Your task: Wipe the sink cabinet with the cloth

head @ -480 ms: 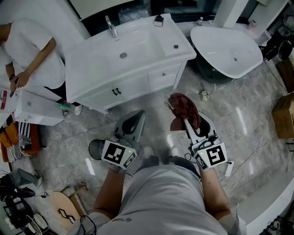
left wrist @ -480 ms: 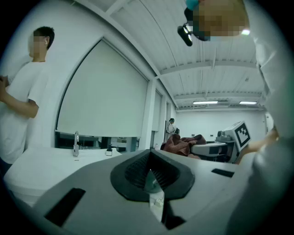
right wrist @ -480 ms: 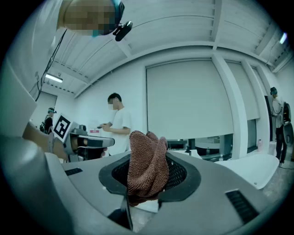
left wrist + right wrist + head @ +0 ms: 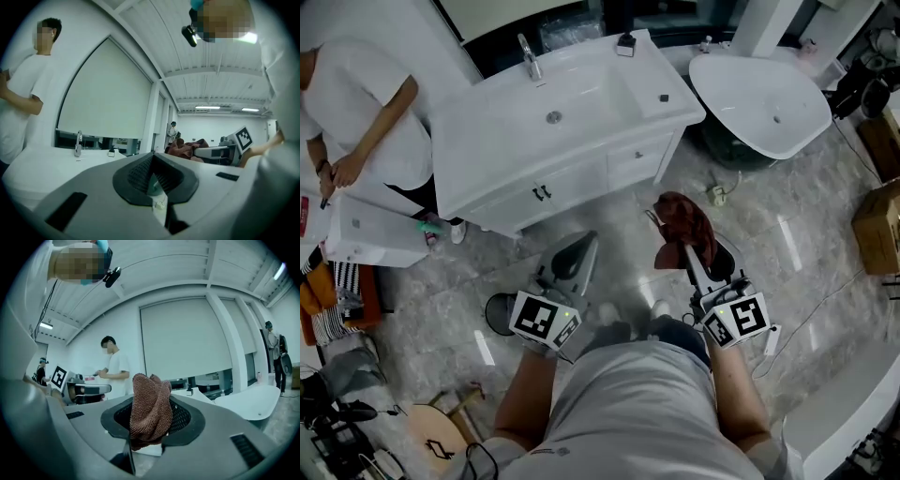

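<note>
Cloth (image 4: 150, 404) pinched in right claw (image 4: 151, 420); left claw (image 4: 157, 185) closed, empty; person (image 4: 356, 112) beside sink cabinet (image 4: 581, 173).

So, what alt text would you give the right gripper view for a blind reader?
The right claw is shut on a bunched reddish-brown cloth, seen from close behind. Beyond it, a person in a white shirt stands at left and a white basin sits at right, in a bright white room.
</note>
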A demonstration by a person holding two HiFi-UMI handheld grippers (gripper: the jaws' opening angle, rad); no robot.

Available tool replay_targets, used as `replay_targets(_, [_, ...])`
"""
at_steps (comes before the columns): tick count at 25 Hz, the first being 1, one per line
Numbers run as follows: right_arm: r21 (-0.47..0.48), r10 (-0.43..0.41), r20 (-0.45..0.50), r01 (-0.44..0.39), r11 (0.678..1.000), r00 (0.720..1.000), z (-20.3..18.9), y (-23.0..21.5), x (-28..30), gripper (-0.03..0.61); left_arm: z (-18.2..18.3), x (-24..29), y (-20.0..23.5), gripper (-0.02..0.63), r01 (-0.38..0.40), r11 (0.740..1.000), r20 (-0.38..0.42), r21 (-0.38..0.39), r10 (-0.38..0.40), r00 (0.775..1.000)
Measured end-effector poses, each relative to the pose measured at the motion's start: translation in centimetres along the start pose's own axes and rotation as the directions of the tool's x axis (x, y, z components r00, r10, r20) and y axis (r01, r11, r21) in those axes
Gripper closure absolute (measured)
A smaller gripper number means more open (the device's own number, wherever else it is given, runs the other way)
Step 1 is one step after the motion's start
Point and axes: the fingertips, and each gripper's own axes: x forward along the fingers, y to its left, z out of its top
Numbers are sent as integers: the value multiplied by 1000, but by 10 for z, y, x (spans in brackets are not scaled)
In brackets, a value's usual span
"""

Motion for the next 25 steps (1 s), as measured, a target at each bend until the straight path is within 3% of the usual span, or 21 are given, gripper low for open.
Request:
replay_targets(6, [2, -32, -11, 33, 999, 999, -11, 9, 16, 436, -11, -7, 23, 604, 11, 1000, -16, -4, -11, 1000])
replay_targets(13, [28, 1, -22, 0, 1000, 1000, -17, -3, 45, 436, -12, 10, 37, 604, -2, 1000, -22, -21, 1, 1000])
replay_targets(25, [60, 150, -66, -146, 987, 987, -18, -84, 111, 436, -16, 92, 58, 603, -154, 988, -65, -26, 152, 986])
